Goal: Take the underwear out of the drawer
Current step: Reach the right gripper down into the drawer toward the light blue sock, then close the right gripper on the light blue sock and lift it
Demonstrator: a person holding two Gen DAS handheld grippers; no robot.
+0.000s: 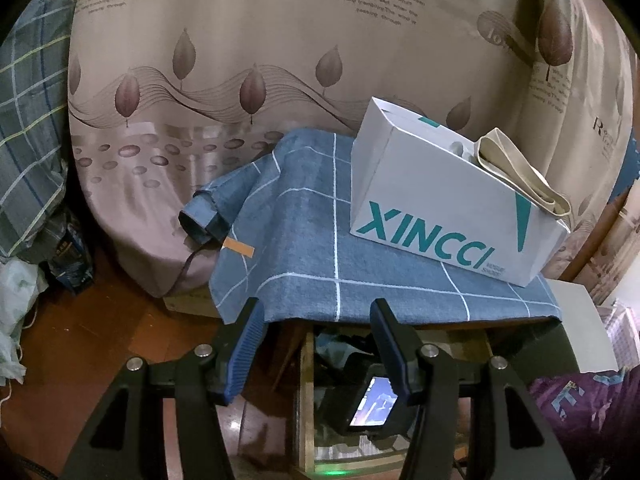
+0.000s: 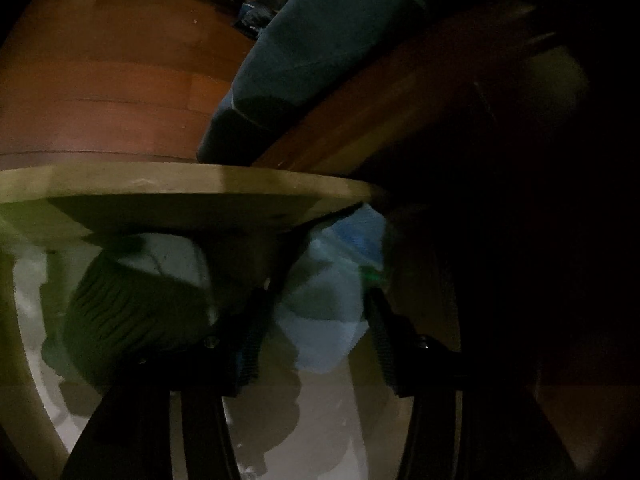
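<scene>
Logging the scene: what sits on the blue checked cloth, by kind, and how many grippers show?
White shoebox: 1
Cream strap: 1
Left gripper, jaws open: 1
Right gripper, jaws open, inside the drawer: 1
Total: 4

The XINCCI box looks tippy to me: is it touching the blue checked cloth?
Touching. In the left wrist view the XINCCI box sits with its bottom edge directly on the blue checked cloth, no gap.
</scene>
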